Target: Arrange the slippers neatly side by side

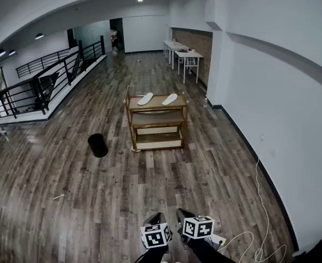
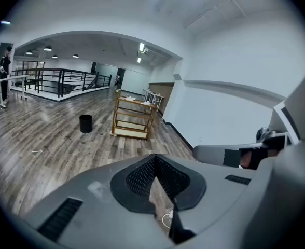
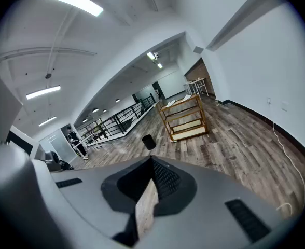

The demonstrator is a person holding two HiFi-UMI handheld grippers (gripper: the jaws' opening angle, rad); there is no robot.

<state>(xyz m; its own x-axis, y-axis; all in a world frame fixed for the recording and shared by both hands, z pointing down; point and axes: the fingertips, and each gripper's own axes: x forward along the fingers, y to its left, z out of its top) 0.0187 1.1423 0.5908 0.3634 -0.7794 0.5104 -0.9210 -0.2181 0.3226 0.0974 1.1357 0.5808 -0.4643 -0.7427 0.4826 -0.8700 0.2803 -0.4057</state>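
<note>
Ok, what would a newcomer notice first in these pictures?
The three-tier wooden shelf rack standing alone mid-room, with two white slippers lying apart on its top tier. A round black bin sits on the dark wood-plank floor, left of the rack in the head view.

A black bin (image 1: 97, 144) stands on the floor left of a wooden shelf (image 1: 157, 117); white tables (image 1: 183, 53) line the far wall.
</note>
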